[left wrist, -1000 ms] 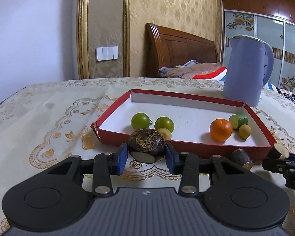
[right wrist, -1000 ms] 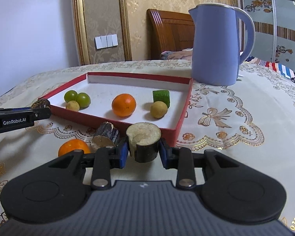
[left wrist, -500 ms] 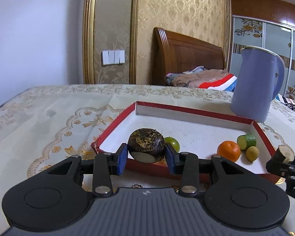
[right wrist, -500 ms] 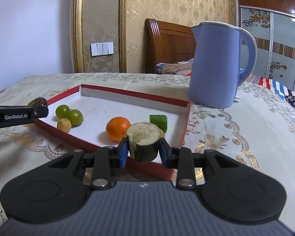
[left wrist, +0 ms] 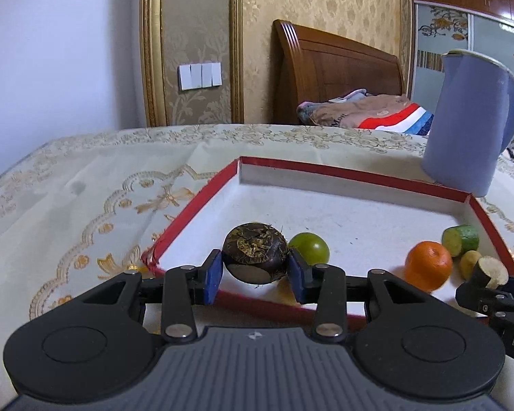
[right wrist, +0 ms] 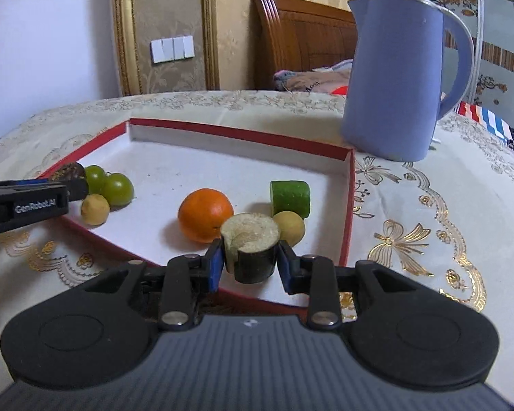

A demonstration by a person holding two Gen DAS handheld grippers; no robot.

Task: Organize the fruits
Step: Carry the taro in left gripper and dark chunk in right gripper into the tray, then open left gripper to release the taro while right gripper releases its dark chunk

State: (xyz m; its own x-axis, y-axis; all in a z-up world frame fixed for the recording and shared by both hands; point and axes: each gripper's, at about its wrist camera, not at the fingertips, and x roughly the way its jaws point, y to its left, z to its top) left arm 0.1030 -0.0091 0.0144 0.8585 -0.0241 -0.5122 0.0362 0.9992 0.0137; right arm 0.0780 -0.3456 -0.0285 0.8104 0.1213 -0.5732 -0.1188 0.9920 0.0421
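the left gripper point(left wrist: 255, 275) has its blue pads clamped on both sides of a dark brown round fruit point(left wrist: 255, 257), a water chestnut by the look of it, held just over the near wall of the red-rimmed tray point(left wrist: 346, 178). in the left wrist view a green round fruit point(left wrist: 309, 248) sits right behind it at about 2 o'clock, inside the tray. farther over at 3 o'clock lie an orange point(left wrist: 428, 265), a green cucumber piece point(left wrist: 461, 239) and a small yellow fruit point(left wrist: 469, 263), grouped near the tray's right wall.

the right gripper point(right wrist: 250, 267) is closed narrow on a short dark-skinned stalk piece point(right wrist: 252, 250) with its pale cut face turned up, also held above the tray's near edge. in the right wrist view the orange point(right wrist: 205, 214) is just at 11 o'clock of the stalk piece and a yellow fruit point(right wrist: 289, 227) just at 2 o'clock, with the cucumber piece point(right wrist: 290, 197) behind that. at 9 o'clock the left gripper comes in from the frame edge, and by its tip lie two green fruits point(right wrist: 114, 185) and another small yellow fruit point(right wrist: 95, 209).

a blue kettle point(right wrist: 401, 75) stands on the bench point(right wrist: 445, 205) past the tray's far right corner, on a cream cloth with gold patterns.
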